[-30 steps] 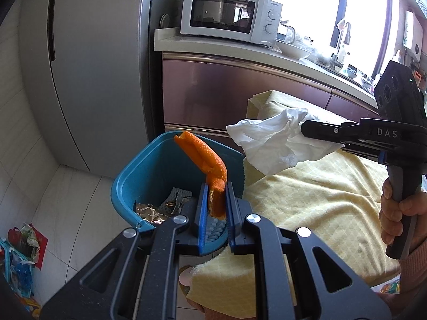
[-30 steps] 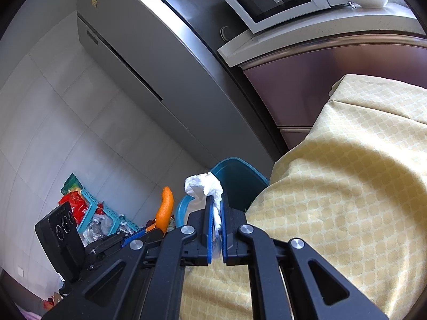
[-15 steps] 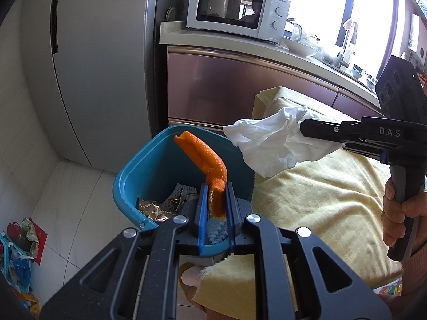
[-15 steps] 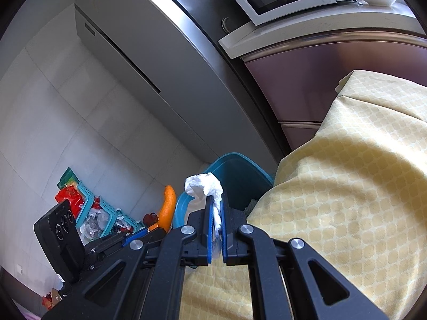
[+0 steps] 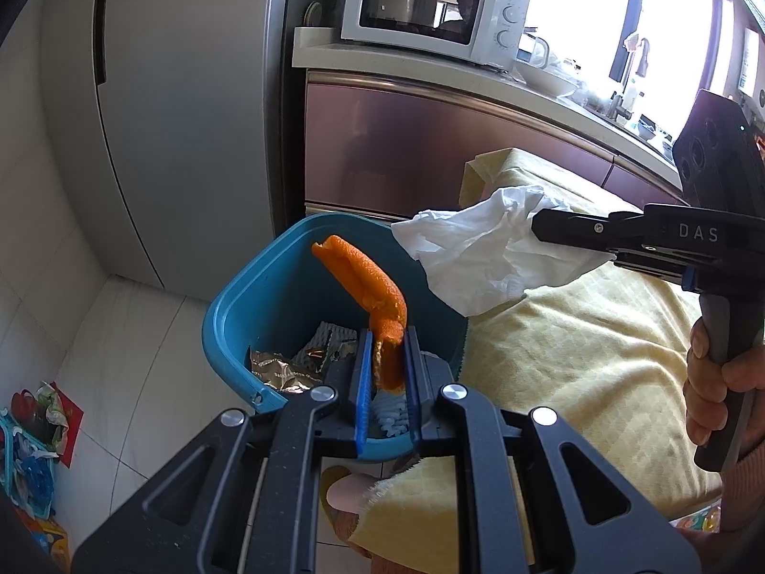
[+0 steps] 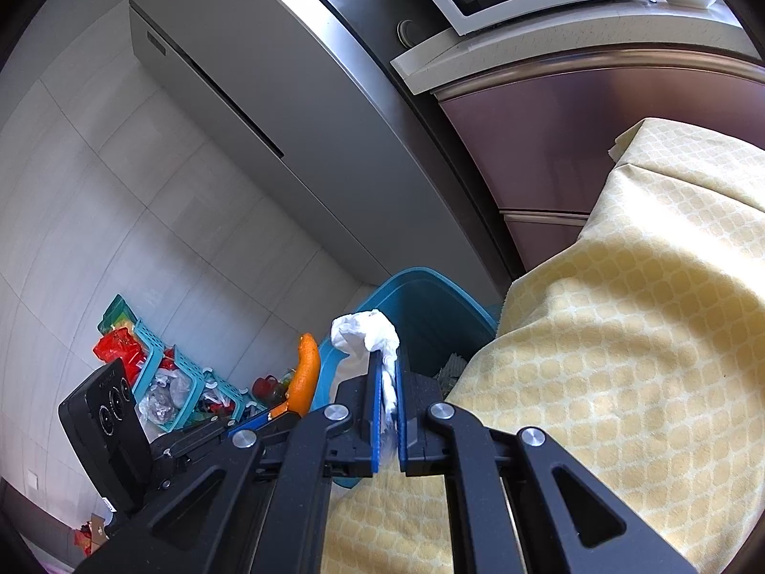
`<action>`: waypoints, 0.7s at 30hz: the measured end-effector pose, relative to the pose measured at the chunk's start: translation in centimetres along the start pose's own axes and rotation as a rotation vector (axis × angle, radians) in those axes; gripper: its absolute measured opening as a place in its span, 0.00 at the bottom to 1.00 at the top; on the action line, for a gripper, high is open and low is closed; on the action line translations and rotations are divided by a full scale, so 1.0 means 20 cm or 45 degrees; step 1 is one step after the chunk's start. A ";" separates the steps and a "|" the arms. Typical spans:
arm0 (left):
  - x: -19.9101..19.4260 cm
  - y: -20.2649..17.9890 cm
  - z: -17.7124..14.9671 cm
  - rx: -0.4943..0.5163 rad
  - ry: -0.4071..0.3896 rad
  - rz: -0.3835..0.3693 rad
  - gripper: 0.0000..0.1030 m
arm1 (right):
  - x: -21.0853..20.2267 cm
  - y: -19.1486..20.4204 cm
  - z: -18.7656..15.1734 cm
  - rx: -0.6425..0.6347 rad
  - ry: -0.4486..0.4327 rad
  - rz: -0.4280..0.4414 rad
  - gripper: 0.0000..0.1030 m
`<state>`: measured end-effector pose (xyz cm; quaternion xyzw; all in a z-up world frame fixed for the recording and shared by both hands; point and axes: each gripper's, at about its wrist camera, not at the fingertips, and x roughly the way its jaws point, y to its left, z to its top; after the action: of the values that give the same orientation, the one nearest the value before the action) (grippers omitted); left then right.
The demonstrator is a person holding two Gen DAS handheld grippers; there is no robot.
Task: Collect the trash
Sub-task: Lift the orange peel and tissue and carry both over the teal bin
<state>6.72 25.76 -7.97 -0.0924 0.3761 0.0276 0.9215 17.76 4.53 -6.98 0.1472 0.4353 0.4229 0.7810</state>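
Observation:
My left gripper [image 5: 388,339] is shut on a curved strip of orange peel [image 5: 363,277], which hangs over the open teal bin [image 5: 224,315]. Foil wrappers and grey packing scraps lie inside the bin. My right gripper [image 6: 388,363] is shut on a crumpled white tissue [image 6: 368,330]; in the left wrist view the same tissue [image 5: 478,248] sticks out beyond the right gripper [image 5: 538,227] at the bin's right rim. In the right wrist view the orange peel [image 6: 307,373] and the bin [image 6: 430,296] show just ahead.
A yellow patterned cloth [image 5: 573,335] covers the table beside the bin. Behind stand a grey fridge [image 5: 181,119], brown cabinets [image 5: 406,153] and a white microwave [image 5: 430,5]. A teal basket of clutter [image 6: 172,382] sits on the tiled floor. A hand [image 5: 722,382] grips the right handle.
The right gripper with the tissue has drifted a little left, nearer the bin's rim. The left gripper and peel stay over the bin.

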 end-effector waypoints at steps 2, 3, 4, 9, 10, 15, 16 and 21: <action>0.01 0.00 0.00 -0.004 0.005 -0.001 0.12 | 0.01 0.00 0.00 -0.002 0.005 -0.003 0.04; 0.01 0.01 0.00 -0.006 0.007 0.000 0.12 | 0.02 0.00 0.01 -0.003 0.007 -0.004 0.04; 0.02 0.01 0.00 -0.007 0.009 0.001 0.12 | 0.02 0.01 0.01 -0.004 0.009 -0.006 0.04; 0.04 0.02 0.00 -0.017 0.021 0.005 0.12 | 0.05 0.02 0.01 -0.007 0.018 -0.016 0.04; 0.05 0.03 0.00 -0.019 0.023 0.005 0.12 | 0.05 0.02 0.01 -0.007 0.020 -0.018 0.04; 0.06 0.04 0.00 -0.022 0.033 0.010 0.12 | 0.09 0.03 0.01 -0.007 0.035 -0.032 0.04; 0.07 0.04 0.00 -0.023 0.034 0.012 0.12 | 0.09 0.03 0.01 -0.007 0.038 -0.034 0.04; 0.08 0.04 0.00 -0.031 0.041 0.013 0.12 | 0.13 0.03 0.01 -0.010 0.058 -0.042 0.05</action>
<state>7.69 26.51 -9.18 -0.1023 0.3910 0.0352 0.9140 18.37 6.96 -7.90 0.1274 0.4536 0.4149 0.7784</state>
